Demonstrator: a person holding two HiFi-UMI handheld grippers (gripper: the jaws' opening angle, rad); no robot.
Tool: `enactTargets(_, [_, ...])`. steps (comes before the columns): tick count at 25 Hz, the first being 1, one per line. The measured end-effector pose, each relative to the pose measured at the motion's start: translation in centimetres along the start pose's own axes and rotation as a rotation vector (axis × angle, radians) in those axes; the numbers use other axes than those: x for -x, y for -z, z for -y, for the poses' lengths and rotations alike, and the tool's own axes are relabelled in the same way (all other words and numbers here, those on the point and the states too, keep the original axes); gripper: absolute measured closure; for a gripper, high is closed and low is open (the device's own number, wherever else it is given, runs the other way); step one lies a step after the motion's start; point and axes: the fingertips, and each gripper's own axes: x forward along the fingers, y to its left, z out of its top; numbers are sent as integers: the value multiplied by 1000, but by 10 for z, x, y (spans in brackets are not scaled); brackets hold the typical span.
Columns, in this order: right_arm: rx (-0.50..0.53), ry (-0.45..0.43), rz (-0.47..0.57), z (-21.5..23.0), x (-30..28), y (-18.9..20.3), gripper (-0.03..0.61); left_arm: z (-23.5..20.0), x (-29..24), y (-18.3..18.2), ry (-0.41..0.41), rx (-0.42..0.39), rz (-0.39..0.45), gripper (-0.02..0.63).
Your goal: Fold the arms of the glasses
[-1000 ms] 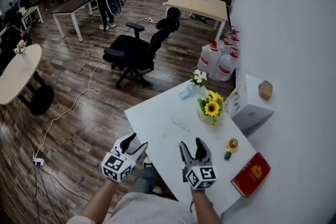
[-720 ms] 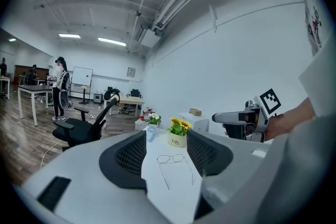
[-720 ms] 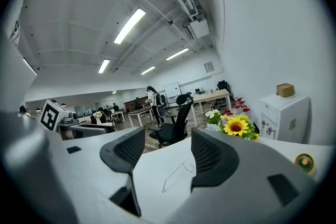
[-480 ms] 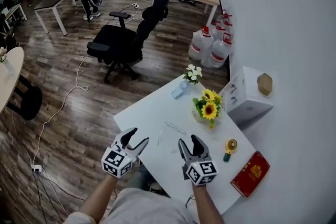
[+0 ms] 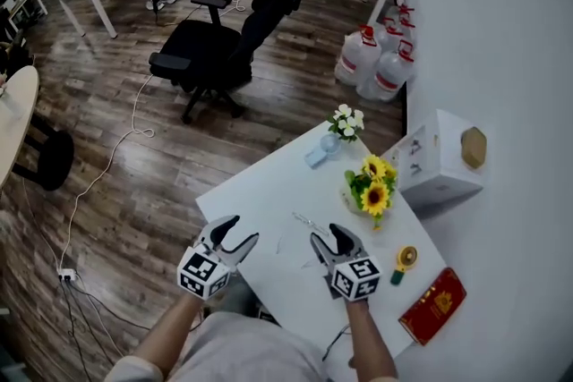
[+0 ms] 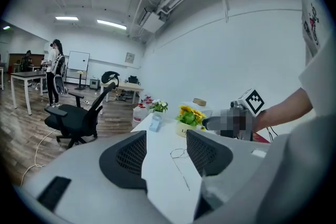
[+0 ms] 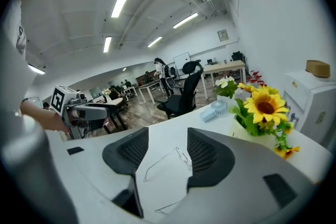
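Note:
Thin wire-frame glasses lie on the white table with their arms spread out. In the right gripper view the glasses rest on the table just beyond the jaws, one arm running back toward me. My right gripper hovers right behind them, open and empty. The left gripper is at the table's near left edge, open and empty. From the left gripper view the glasses show a short way ahead between its jaws, and the right gripper is beyond them.
A sunflower pot, a vase of white flowers and a small blue fan stand at the table's far side. A yellow gadget and a red book lie at the right. A white box stands against the wall.
Both grippers have come forward and lower over the table, closer to the glasses. The right gripper now sits just behind them.

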Motion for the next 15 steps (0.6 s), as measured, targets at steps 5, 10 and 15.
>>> enactTargets(5, [-43,-109,-187,22,-36,32,370,-21,-17,14,15,17,-53,380])
enactTargets(10, [-70,-154,-323,41,-60,58,379,-34,-29,30,25,49,-97,380])
enactTargets(15, [-110,-207,-432,51,-81,72,408,-47,-43,37,51,67,-139,380])
